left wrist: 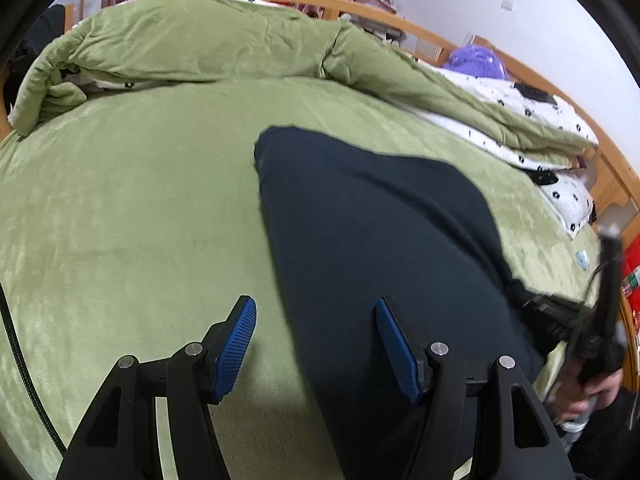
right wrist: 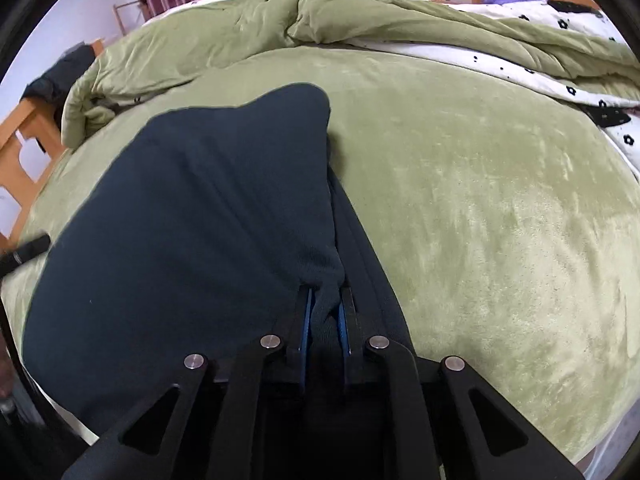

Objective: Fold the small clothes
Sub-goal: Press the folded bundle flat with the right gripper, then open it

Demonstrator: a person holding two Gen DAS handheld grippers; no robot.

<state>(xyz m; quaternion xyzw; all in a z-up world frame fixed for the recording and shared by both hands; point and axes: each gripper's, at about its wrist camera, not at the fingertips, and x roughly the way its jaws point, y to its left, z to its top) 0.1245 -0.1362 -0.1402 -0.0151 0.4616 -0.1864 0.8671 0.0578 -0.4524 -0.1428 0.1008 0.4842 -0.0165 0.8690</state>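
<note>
A dark navy garment (left wrist: 376,232) lies spread on the green bedspread (left wrist: 132,216). My left gripper (left wrist: 316,316) is open and empty above the garment's left edge, its blue pads (left wrist: 236,344) wide apart. In the right wrist view the same garment (right wrist: 192,216) fills the left middle. My right gripper (right wrist: 325,300) is shut on a bunched edge of the garment, and a layer is lifted and folded over towards the left. The right gripper and the hand holding it also show in the left wrist view (left wrist: 600,328) at the far right.
A rumpled green duvet (left wrist: 208,44) with a white flowered lining (left wrist: 532,120) is heaped along the back and right of the bed. A wooden bed frame (right wrist: 24,140) borders the mattress. A purple fluffy item (left wrist: 476,60) sits at the far right corner.
</note>
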